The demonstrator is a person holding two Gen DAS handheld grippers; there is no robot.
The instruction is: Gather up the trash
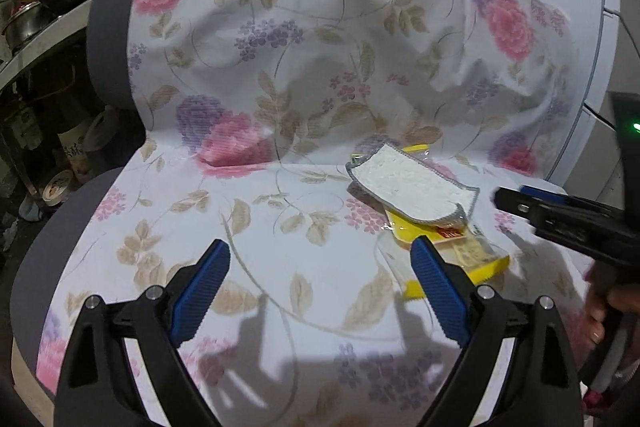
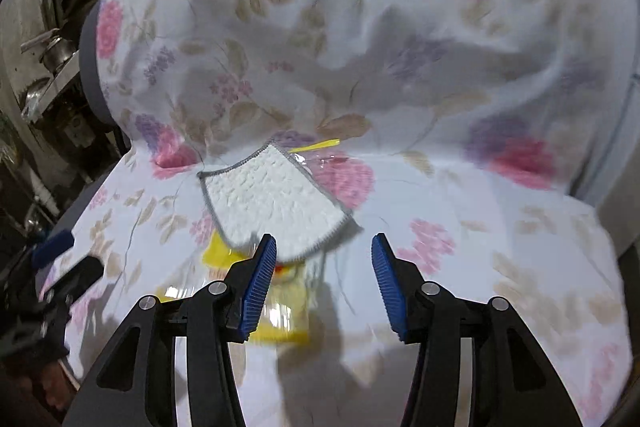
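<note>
Setting: grey upholstered chair (image 1: 105, 59) draped with a white cloth printed with pink and purple flowers (image 1: 280, 39), covering both seat and backrest.
White textured cleaning pad with grey stitched edge (image 1: 412, 187): lying on the seat near the fold with the backrest, resting on top of the packet; also in the right wrist view (image 2: 276, 203).
Clear and yellow plastic packet (image 1: 460, 251): flat on the seat cloth, partly under the pad, one yellow end poking out behind the pad near the backrest, the other end toward the front of the seat; in the right wrist view (image 2: 280, 315) blurred, just under the left finger of the right tool.
Writing on packet: small red label with print, and pale print on the clear window; too small and blurred to read.
Left tool (image 1: 320, 291): jaws spread wide, nothing between them, above the seat cloth; right blue pad (image 1: 438, 291) overlapping the near end of the packet in the view, contact not discernible.
Right tool (image 2: 324, 283): jaws apart, holding nothing, pointed at the pad's near edge; seen from the left wrist view at the right edge (image 1: 560, 215), near the pad.
Background: shelves with metal pots (image 1: 24, 15) and bottles at left; labels there not legible.
</note>
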